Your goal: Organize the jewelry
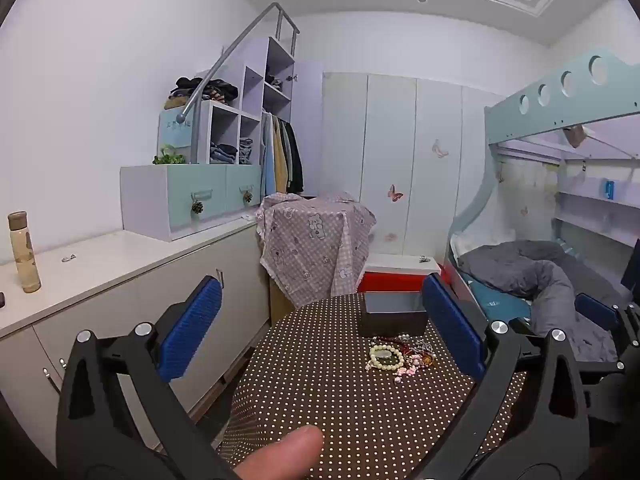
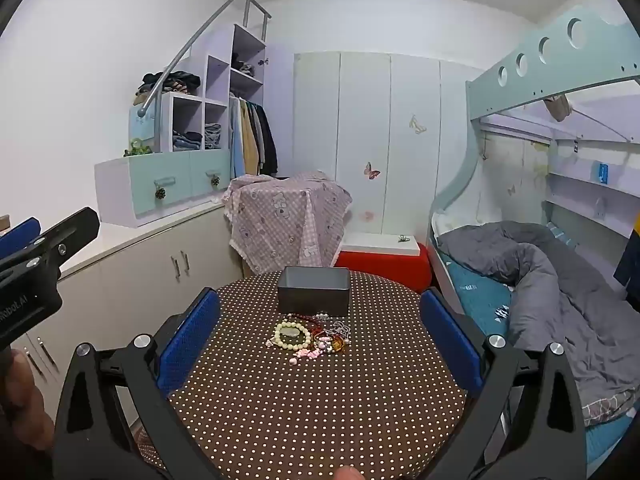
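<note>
Jewelry (image 2: pixel 310 338) lies heaped on the polka-dot counter (image 2: pixel 320 400) just before the empty grey box (image 2: pixel 314 290), untouched, so sorting hasn't begun: both the left hand-held gripper (image 1: pixel 320 332) and right hand-held gripper (image 2: pixel 320 334) hover spread wide, and 1 must descend to pinch a single piece.

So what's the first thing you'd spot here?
The tangle of jewelry, with a pale bead bracelet, in the middle of the polka-dot table. Right behind it sits an open dark box. Both tongs, left and right, gape wide, holding nothing.

Jewelry pile (image 2: pixel 310 336) tangled (indiv. pieces too small); grey box (image 1: pixel 394 316) partly hidden.
</note>
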Demonstrator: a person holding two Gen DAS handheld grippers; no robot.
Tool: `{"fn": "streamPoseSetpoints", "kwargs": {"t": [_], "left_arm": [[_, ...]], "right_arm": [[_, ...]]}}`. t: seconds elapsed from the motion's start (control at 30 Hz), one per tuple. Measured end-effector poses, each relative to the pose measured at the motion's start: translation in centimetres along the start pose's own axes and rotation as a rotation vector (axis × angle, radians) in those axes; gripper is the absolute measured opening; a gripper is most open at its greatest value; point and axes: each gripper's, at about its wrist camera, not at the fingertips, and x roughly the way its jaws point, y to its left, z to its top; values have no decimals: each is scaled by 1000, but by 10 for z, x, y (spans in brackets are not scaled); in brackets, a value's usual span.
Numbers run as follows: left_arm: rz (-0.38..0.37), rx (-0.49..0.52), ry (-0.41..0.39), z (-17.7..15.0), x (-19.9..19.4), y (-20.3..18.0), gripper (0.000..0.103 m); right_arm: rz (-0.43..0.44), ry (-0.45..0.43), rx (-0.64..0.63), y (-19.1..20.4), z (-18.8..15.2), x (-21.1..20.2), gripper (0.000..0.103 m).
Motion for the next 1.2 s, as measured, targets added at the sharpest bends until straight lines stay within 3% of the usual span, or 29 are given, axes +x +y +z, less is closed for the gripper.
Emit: {"fn": "streamPoseSetpoints", "kwargs": {"t": [0.5,1.2], "left_arm": [[6,11,16,-7,-11,-10,98],[-20,14,34,-4,8,-4,98]], "right_arm": [[6,-6,9,4,1,-3,96],[6,-27,21,-7,9,-10,96]]}}
